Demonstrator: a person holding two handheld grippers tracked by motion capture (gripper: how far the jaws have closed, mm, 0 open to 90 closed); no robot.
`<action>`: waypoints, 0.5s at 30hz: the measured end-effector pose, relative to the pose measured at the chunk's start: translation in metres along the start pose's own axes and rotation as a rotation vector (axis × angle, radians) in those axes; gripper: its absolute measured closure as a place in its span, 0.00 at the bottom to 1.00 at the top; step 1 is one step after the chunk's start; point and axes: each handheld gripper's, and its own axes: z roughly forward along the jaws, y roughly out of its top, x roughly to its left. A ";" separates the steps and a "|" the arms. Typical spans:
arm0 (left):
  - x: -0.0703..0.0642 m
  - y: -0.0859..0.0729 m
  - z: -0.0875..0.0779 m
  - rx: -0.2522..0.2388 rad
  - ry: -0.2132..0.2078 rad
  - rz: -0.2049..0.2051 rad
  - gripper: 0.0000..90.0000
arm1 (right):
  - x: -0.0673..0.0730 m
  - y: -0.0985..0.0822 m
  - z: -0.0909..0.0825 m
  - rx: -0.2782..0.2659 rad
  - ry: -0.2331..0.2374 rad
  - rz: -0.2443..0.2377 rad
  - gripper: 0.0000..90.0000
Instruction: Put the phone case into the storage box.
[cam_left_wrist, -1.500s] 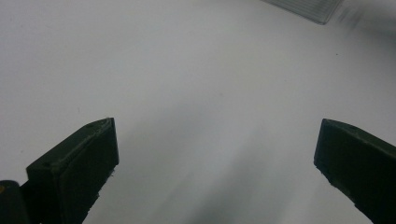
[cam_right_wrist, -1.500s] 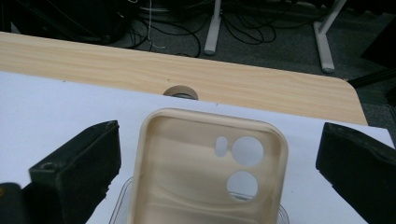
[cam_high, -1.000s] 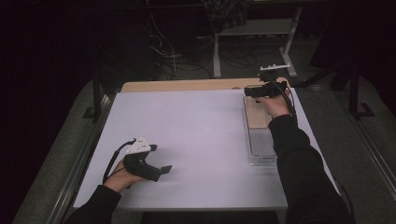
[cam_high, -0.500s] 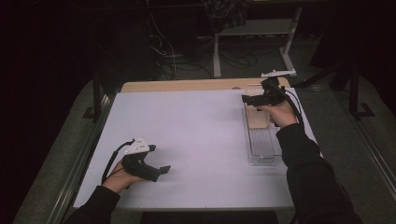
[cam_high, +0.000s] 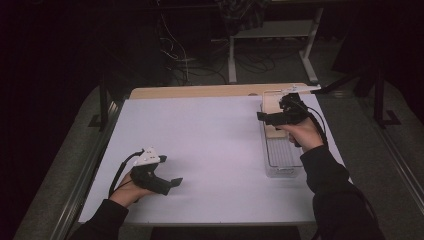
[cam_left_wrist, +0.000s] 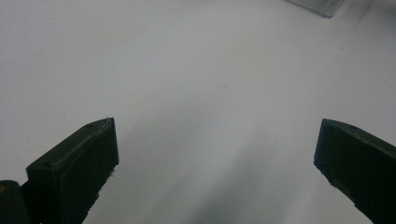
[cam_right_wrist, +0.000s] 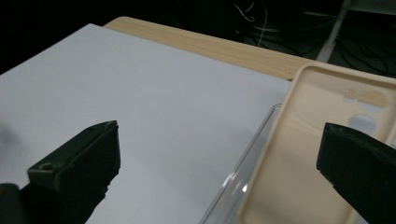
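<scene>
Now the right gripper (cam_high: 263, 117), with its jaws spread wide and nothing between them, has come back from the far edge and hovers over the far end of the clear tray (cam_high: 280, 159), lower and nearer to the person than half a second ago. Inside this tray lies the beige phone case (cam_right_wrist: 299, 163), at its far end near the wooden table edge (cam_high: 200, 91). Meanwhile the left gripper (cam_high: 175, 182) stays resting on the white sheet (cam_high: 210, 150), also released.
</scene>
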 end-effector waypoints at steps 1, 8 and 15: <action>0.000 0.000 0.000 0.002 0.000 0.002 0.00 | 0.002 -0.002 -0.002 -0.001 0.010 0.004 0.00; -0.001 0.000 0.001 0.000 -0.003 0.000 0.00 | 0.013 -0.012 -0.013 -0.010 0.053 -0.030 0.00; -0.001 0.000 0.001 0.000 -0.007 0.003 0.00 | 0.020 -0.029 -0.022 -0.013 0.081 -0.039 0.00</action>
